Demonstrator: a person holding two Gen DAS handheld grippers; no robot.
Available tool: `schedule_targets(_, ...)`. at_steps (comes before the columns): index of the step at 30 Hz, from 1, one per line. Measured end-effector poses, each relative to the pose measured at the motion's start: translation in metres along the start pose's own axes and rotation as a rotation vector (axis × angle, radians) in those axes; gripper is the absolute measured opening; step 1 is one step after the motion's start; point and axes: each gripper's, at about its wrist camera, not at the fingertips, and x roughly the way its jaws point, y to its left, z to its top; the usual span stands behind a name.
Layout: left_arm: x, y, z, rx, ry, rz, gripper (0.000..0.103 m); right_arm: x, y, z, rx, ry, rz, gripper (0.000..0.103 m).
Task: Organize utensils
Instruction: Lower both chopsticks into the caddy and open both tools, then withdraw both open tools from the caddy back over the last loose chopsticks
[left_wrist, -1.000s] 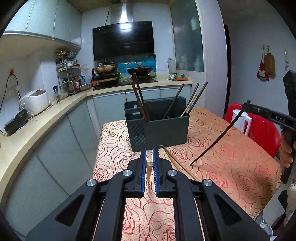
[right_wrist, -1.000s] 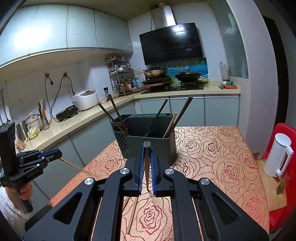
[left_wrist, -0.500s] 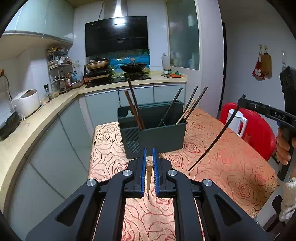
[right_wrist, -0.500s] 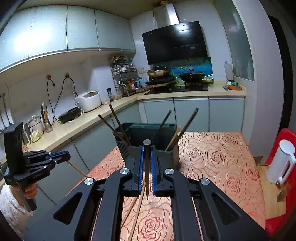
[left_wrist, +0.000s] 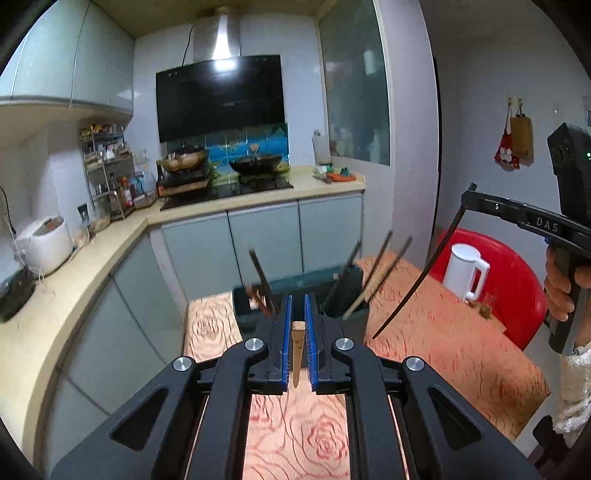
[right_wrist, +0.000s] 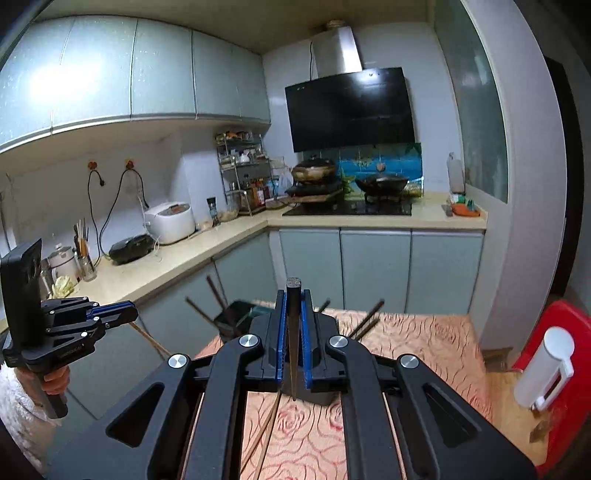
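Note:
My left gripper (left_wrist: 297, 306) is shut on a light wooden chopstick (left_wrist: 297, 350), held above the table in front of the dark grey utensil holder (left_wrist: 351, 284). The holder has several dark chopsticks (left_wrist: 384, 266) leaning in it. My right gripper (right_wrist: 293, 299) is shut on a black chopstick (right_wrist: 293, 332); from the left wrist view that chopstick (left_wrist: 417, 273) hangs down from the right gripper (left_wrist: 469, 197) to the right of the holder. The left gripper also shows in the right wrist view (right_wrist: 129, 314). A wooden chopstick (right_wrist: 264, 432) lies on the table.
The table has a floral orange cloth (left_wrist: 443, 339). A white kettle (left_wrist: 465, 273) stands on a red chair (left_wrist: 517, 288) at the right. A kitchen counter (left_wrist: 55, 277) with a rice cooker (left_wrist: 44, 243) runs along the left.
Both grippers have risen and tilted upward with their chopsticks, so the holder now sits lower in both views and partly behind the fingers.

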Motion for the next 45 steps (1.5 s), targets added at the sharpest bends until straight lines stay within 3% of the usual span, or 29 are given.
schedule_targets(8, 0.022, -0.004, 0.052, 0.012, -0.065, -0.001, 0.007, 0.020, -0.002, 0.029, -0.006, -0.023, -0.021, 0.008)
schedule_targets(15, 0.063, -0.007, 0.073, -0.007, -0.069, -0.012, 0.007, 0.048, -0.008, 0.037, 0.013, 0.000, -0.036, 0.008)
schedule_targets(25, 0.130, -0.004, 0.055, -0.043, 0.020, -0.006, 0.007, 0.089, -0.012, 0.022, 0.023, 0.107, -0.030, 0.008)
schedule_targets(38, 0.157, 0.011, 0.040, -0.081, 0.085, 0.016, 0.008, 0.125, -0.014, 0.001, 0.036, 0.185, -0.030, 0.010)
schedule_targets(40, 0.156, 0.013, 0.041, -0.090, 0.082, 0.018, 0.027, 0.126, -0.013, 0.001, 0.034, 0.190, -0.029, 0.012)
schedule_targets(43, 0.150, 0.014, 0.042, -0.099, 0.060, 0.023, 0.048, 0.125, -0.014, 0.002, 0.040, 0.179, -0.040, 0.039)
schedule_targets(45, 0.146, 0.014, 0.042, -0.107, 0.051, 0.017, 0.057, 0.122, -0.017, 0.003, 0.049, 0.167, -0.050, 0.042)
